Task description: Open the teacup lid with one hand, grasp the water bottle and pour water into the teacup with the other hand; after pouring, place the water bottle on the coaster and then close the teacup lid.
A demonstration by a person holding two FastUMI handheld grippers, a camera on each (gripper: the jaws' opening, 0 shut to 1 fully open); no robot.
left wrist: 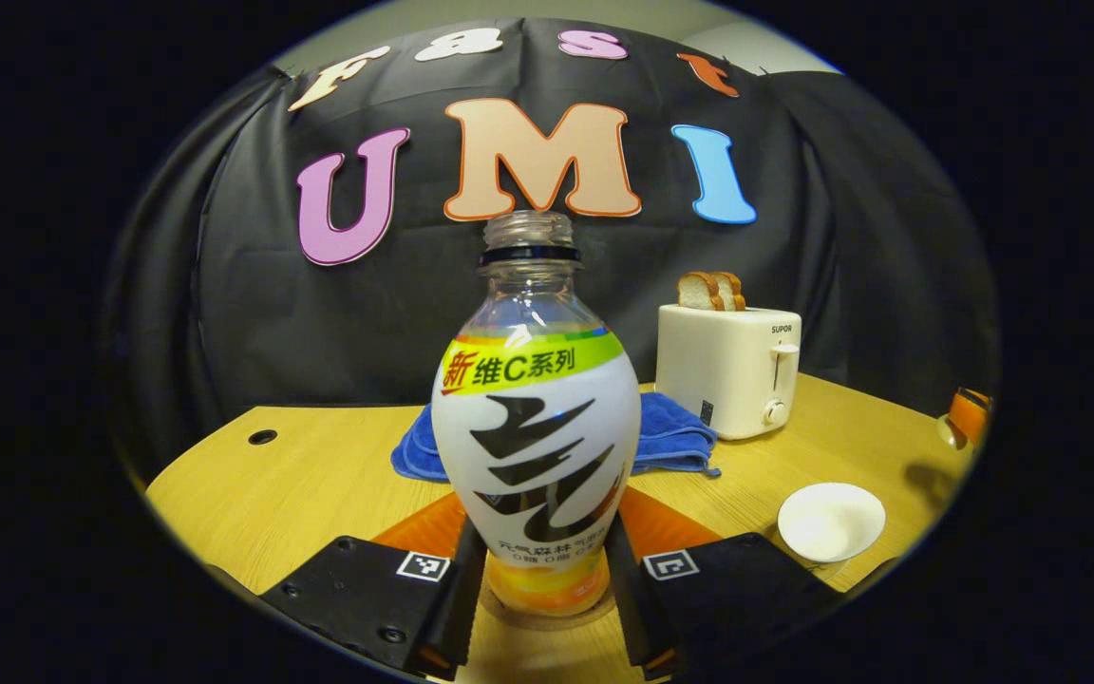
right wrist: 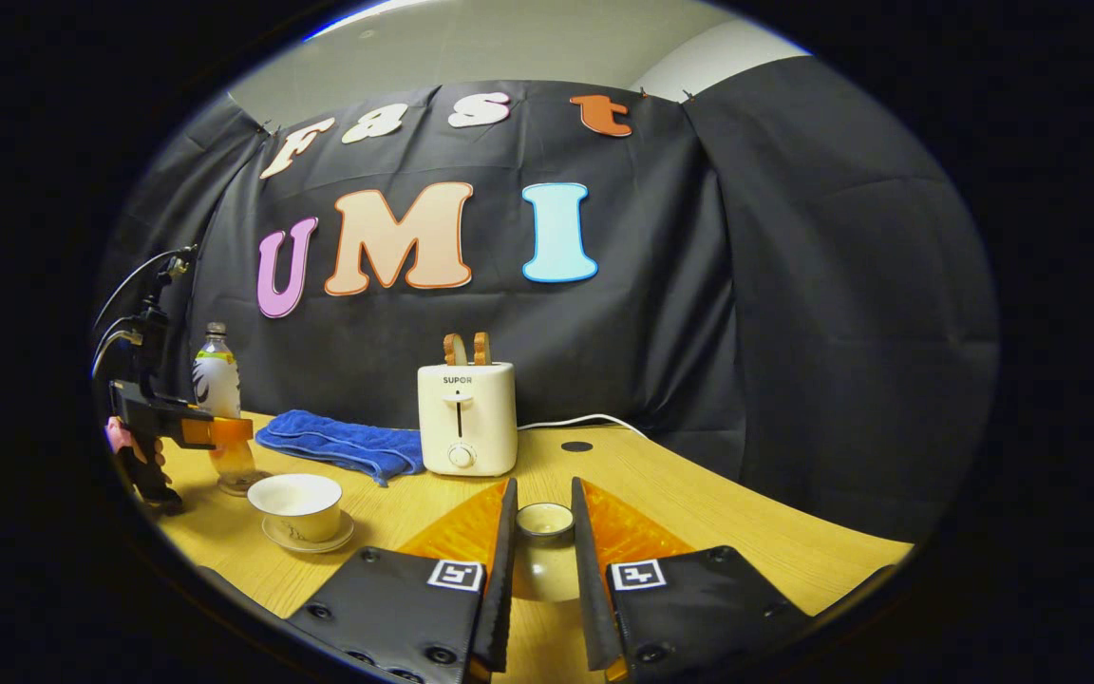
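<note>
Bottle: clear plastic water bottle with white wrap label stood frame centre, uncapped, light but spillable; low waist likely the best hold.
Left gripper: clenched on that low waist.
Lid: small round teacup lid sat lower centre, probably fragile.
Right gripper: fingers flanked lid; contact unclear.
Teacup: white cup on saucer, lower left, open.
Writing: white toaster read "SUPOR".

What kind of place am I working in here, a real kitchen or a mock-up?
Most likely a staged demo booth, not a real kitchen: a black cloth backdrop hangs behind a wooden table, and household props such as a toaster holding bread slices and a blue towel are laid out on it.
</note>
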